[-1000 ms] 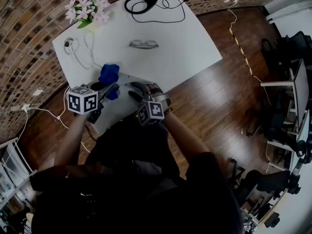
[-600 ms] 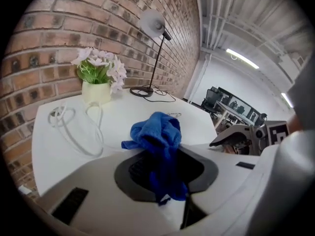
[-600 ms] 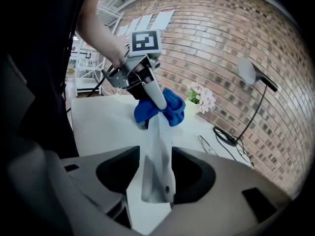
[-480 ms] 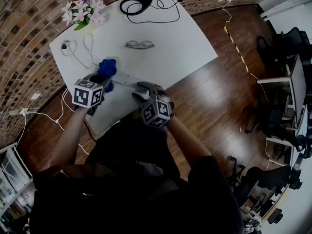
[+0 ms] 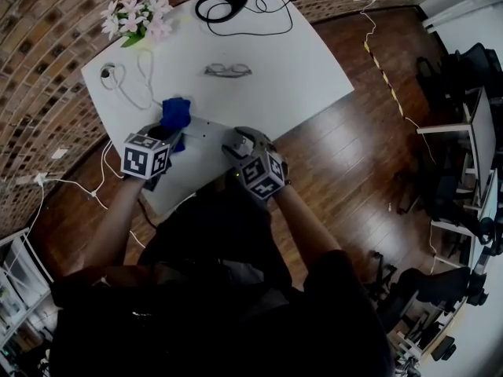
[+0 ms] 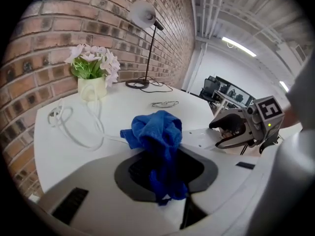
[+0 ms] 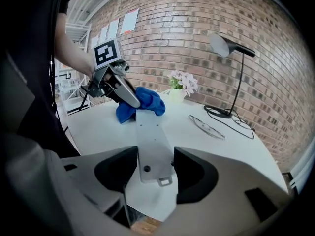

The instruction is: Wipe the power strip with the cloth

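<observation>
White table (image 5: 299, 61) against a brick wall (image 5: 47, 45): strip (image 7: 150, 141) lies near the front edge. Left gripper (image 6: 165, 170) clamps the blue cloth (image 6: 155, 132) at the strip's end nearer the left edge. Right gripper (image 7: 156, 173) jaws, just opening, flank the other end unclamped.

Power strip (image 5: 206, 127) on table (image 5: 291, 61) near edge; cloth (image 5: 174, 114) at its left end; glasses (image 5: 228, 70) behind.
</observation>
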Demonstrator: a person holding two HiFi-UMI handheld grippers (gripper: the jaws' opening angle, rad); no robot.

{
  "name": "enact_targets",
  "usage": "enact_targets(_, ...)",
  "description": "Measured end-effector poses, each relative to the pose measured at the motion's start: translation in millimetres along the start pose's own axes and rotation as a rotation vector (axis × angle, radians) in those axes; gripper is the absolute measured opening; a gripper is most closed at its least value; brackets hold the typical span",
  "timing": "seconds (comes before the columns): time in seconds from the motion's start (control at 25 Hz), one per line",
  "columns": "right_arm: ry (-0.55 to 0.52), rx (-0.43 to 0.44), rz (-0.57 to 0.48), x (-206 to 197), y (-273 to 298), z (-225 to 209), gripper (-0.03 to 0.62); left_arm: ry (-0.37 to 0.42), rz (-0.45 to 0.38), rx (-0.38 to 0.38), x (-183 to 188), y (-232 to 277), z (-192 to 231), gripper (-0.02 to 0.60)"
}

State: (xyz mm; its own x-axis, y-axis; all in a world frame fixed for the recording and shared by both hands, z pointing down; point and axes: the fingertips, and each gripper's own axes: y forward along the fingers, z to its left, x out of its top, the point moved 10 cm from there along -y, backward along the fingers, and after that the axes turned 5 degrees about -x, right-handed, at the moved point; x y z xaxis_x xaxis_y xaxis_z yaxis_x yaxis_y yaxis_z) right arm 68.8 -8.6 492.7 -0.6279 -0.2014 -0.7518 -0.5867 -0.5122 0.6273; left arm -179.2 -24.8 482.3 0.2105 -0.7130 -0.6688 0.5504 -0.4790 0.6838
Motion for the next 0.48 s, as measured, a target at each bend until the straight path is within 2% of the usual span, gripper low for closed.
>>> enact_targets(0.2,0.069,0.073,-0.020,1,-2,-7,0.272,-0.018,-0.014,0.000,0,-1,1,0.117)
enact_targets(0.28,0.111,0.070,-0.012,-4,-4,-9,0.325,-0.039,-0.019,-0.004,-1,-1,2,0.116)
enact_targets(0.36,0.155,0.063,0.004,-12,-4,-12,0.341,-0.049,-0.019,-0.010,-1,-1,3,0.115)
enact_targets(0.48,0.126,0.108,0.005,-15,4,-13,0.341,-0.064,-0.007,-0.021,0,-1,5,0.114)
